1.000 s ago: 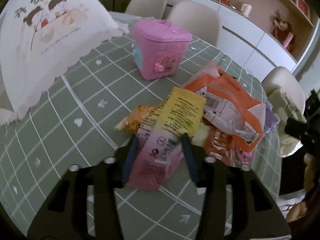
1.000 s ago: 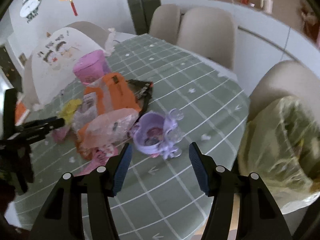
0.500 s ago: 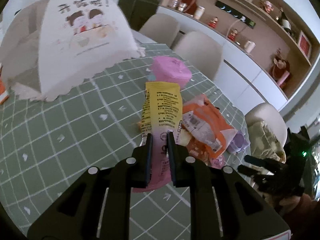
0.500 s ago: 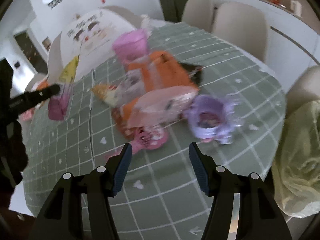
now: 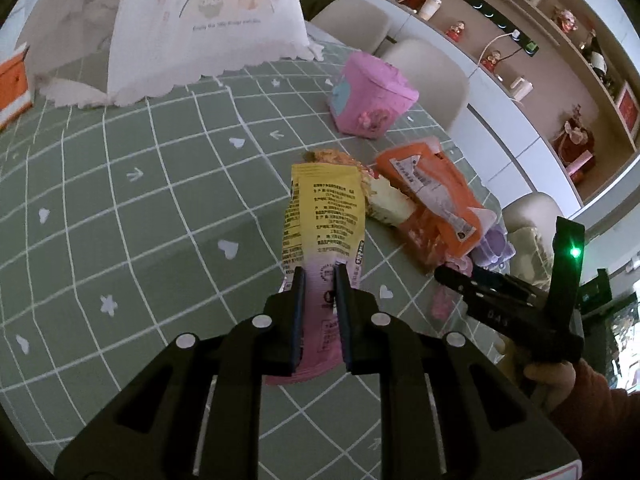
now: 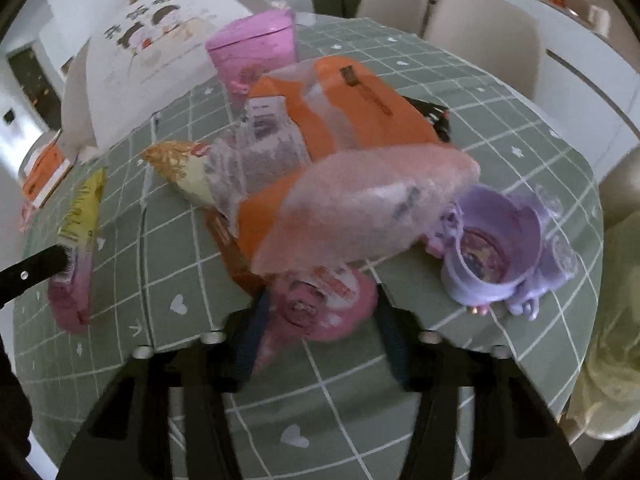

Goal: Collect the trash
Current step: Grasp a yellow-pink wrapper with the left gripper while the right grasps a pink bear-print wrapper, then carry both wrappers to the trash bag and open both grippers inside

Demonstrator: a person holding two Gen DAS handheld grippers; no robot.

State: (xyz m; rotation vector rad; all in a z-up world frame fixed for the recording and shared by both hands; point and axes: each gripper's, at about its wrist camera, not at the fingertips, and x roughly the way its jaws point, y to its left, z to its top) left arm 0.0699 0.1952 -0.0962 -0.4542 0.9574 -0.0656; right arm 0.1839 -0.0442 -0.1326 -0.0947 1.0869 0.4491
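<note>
My left gripper (image 5: 320, 276) is shut on a yellow-and-pink snack wrapper (image 5: 324, 216), held up off the green checked tablecloth (image 5: 160, 208). In the right wrist view the same wrapper (image 6: 80, 220) hangs at the far left. My right gripper (image 6: 322, 304) is low at the near side of the trash pile. Its jaws are closing around a round pink packet (image 6: 320, 304) that lies between them, and the pads do not visibly press on it. The pile holds an orange bag (image 6: 360, 96), a translucent pink bag (image 6: 360, 208) and a gold cone wrapper (image 6: 180, 168).
A purple cup (image 6: 492, 256) lies right of the pile. A pink lidded bin (image 5: 372, 96) stands behind it, and a white mesh food cover (image 5: 200, 20) further back. A yellowish bag (image 6: 612, 340) sits on a chair past the table's right edge. Beige chairs ring the far side.
The left gripper closed on the yellow-pink wrapper and carried it up and away from the pile. The right gripper dropped toward the pile, its jaws narrowing around the pink packet.
</note>
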